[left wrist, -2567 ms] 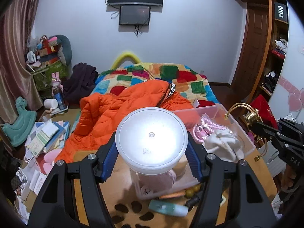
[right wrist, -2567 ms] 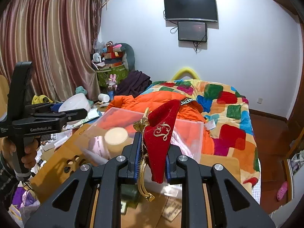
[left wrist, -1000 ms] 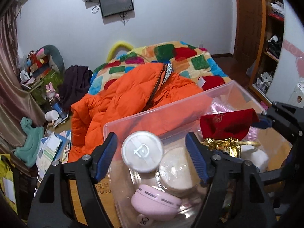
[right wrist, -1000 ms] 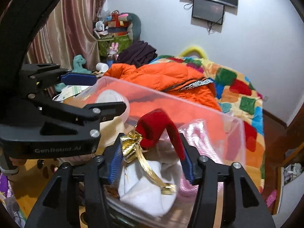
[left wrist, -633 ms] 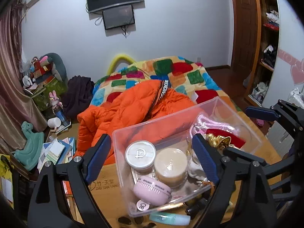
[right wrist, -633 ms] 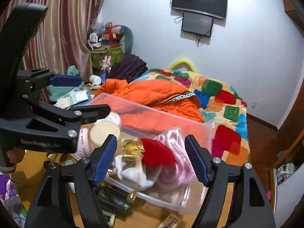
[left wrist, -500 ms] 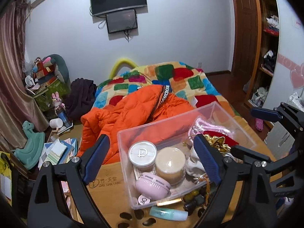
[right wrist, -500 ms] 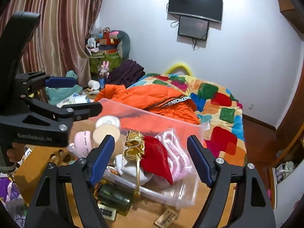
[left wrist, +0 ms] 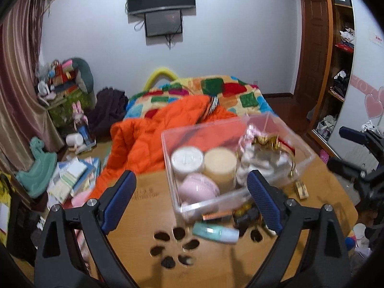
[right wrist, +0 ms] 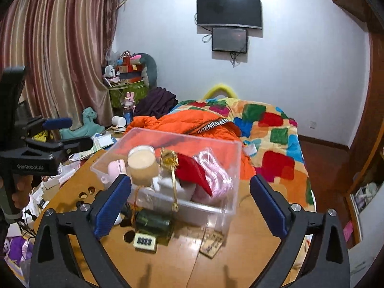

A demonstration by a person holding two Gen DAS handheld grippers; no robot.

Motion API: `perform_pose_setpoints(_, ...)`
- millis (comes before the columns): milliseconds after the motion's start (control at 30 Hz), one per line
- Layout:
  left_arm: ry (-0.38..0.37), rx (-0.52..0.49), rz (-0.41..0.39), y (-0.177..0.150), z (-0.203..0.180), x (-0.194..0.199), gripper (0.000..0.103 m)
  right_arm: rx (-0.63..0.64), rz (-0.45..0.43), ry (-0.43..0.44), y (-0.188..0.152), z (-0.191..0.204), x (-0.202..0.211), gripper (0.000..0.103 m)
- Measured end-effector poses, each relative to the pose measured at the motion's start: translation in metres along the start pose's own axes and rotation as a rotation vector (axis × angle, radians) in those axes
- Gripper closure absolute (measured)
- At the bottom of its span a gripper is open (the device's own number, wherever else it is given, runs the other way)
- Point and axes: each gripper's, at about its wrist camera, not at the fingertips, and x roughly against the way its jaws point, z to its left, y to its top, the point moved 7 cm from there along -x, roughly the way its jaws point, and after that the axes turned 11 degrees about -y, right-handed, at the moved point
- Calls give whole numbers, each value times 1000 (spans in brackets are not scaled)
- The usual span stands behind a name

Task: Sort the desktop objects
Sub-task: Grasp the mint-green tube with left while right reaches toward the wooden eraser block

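With both deposits apparently made, the left gripper [left wrist: 192,201] and right gripper [right wrist: 190,206] have just been opening and stand wide, empty. Next comes picking the teal tube [left wrist: 215,232] off the table [right wrist: 240,264]. The clear bin [left wrist: 211,206] holds jars, a red pouch [right wrist: 194,170].

both wrist views look forward and down past their own fingers, near the worktop [left wrist: 148,218]; both share the clear bin [right wrist: 182,141] and bed [right wrist: 271,124].
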Motion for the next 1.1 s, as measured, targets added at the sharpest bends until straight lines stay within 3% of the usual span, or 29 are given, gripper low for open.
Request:
perform_pose_setpoints(333,-54,12,120,-72,-1,-24,9,-25,148,-103,-62,-30,-22,3)
perform_pose_setpoints(567,-102,32,209,-98,-7,-51,9,-20,224,-102,-94,-29,-39,6)
perform_pose_setpoints(733,-123,-5,217,-96,-21,-61,9,-10,251,-86,-101,-29,-49,25)
perform_pose_setpoints(900,-97,-59,245,-96,-30,-74,9,-17,297,-63,-106,-31,-63,44)
perform_pose_setpoints(1100,-78,-47,265,-96,-25,-86,9,-2,316,-41,-109,-25,-75,55)
